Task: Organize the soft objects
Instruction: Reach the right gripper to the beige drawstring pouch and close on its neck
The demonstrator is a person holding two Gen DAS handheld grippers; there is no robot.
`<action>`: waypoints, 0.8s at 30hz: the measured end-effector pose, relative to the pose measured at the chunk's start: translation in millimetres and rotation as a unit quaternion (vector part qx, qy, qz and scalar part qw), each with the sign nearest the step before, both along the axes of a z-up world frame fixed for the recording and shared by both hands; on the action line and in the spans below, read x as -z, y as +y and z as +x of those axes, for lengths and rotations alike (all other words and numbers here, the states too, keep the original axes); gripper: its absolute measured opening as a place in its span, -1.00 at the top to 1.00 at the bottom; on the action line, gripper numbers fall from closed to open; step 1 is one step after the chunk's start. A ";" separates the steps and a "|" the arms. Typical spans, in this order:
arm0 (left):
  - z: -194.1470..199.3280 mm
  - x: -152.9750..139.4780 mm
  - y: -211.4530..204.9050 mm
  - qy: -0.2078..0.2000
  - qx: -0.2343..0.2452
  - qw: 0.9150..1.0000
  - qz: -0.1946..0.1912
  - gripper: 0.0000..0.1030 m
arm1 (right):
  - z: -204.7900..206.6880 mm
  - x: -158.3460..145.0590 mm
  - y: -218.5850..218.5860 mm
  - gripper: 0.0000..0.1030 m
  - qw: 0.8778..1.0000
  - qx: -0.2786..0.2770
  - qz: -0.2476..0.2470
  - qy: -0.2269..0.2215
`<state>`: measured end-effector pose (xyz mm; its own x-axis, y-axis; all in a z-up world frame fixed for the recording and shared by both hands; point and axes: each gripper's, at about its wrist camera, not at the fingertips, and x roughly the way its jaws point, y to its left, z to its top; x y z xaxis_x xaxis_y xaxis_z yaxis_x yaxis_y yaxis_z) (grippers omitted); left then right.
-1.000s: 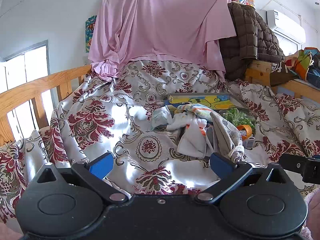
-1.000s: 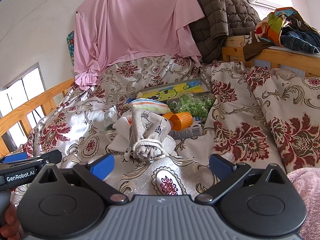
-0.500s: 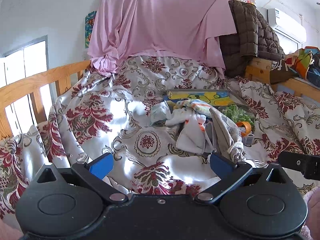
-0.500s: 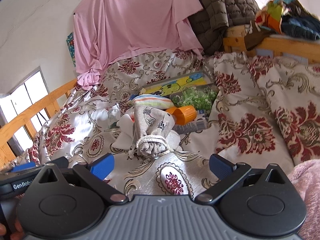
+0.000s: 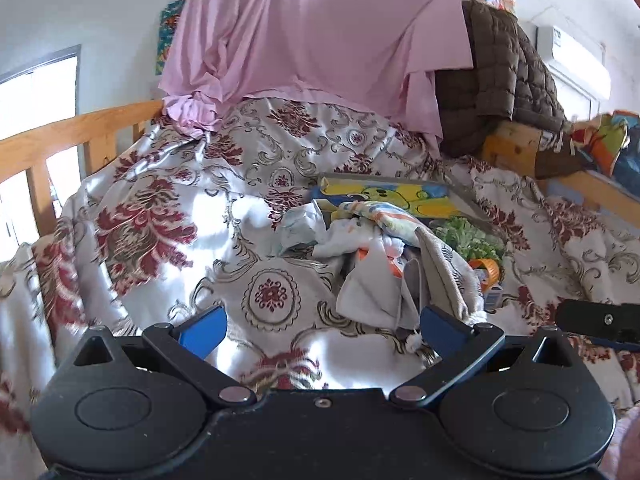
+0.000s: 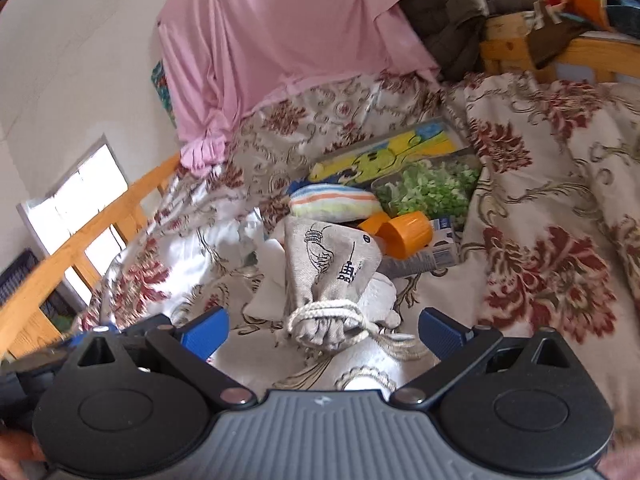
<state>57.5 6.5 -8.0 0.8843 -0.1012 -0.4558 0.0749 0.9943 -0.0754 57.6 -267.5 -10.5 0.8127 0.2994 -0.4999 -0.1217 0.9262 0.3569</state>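
Note:
A heap of soft things lies on the floral bedspread. A grey drawstring pouch with a tied cord neck sits just beyond my right gripper, which is open and holds nothing. Behind the pouch rests a striped soft item, and white cloths lie beside it. My left gripper is open too, over the bedspread, with the pouch close to its right finger. The right gripper's body shows at the right edge of the left wrist view.
A yellow picture book, a green-printed tray, an orange cap and a tube lie behind the heap. Wooden bed rails run along the left. Pink sheet and brown quilted jacket hang at the back.
Both grippers have come closer to the heap and stay open. The right gripper has tilted and dropped toward the pouch, which now fills more of its view.

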 end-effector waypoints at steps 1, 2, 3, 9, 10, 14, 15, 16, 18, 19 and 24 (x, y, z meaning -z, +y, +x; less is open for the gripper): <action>6.3 -0.3 -0.4 0.001 0.002 1.000 0.005 -0.99 | 9.8 2.0 1.4 -0.99 1.000 -0.007 -0.013 0.006; 13.3 0.2 -0.9 0.002 0.005 1.000 0.010 -0.99 | 15.6 5.0 4.3 -0.99 1.000 -0.012 -0.024 0.009; 20.5 1.3 -1.0 0.005 0.009 1.000 0.014 -0.99 | 22.5 8.1 5.8 -0.99 0.999 -0.016 -0.033 0.014; 62.7 13.1 4.2 0.036 0.028 0.999 0.006 -0.99 | 55.9 25.2 13.7 -0.99 0.996 -0.039 -0.065 0.037; 69.4 15.8 5.3 0.041 0.032 0.999 0.003 -0.99 | 60.9 27.1 15.9 -0.99 0.996 -0.043 -0.071 0.042; 92.4 25.4 7.9 0.058 0.057 0.997 -0.006 -0.99 | 72.6 31.7 24.5 -0.99 0.993 -0.065 -0.090 0.041; 97.5 26.9 7.5 0.060 0.065 0.996 -0.006 -0.99 | 73.5 32.2 26.5 -0.99 0.993 -0.067 -0.094 0.039; 101.4 28.2 7.1 0.062 0.073 0.995 -0.006 -0.99 | 76.0 33.4 28.1 -0.99 0.992 -0.067 -0.098 0.037; 108.4 30.6 5.6 0.065 0.089 0.994 -0.009 -0.99 | 80.4 36.4 29.7 -0.98 0.992 -0.068 -0.096 0.042; 111.5 31.5 4.9 0.067 0.098 0.993 -0.011 -0.99 | 83.4 37.9 29.5 -0.94 0.992 -0.068 -0.094 0.047; 119.3 35.1 -1.1 0.070 0.141 0.987 -0.033 -0.99 | 91.5 45.8 20.7 -0.84 0.993 -0.042 -0.077 0.075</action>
<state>176.8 5.4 -43.1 0.7456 -0.3676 -0.5558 0.3324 0.9281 -0.1680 149.0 -246.8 -56.2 0.7008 0.2725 -0.6593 -0.1559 0.9603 0.2313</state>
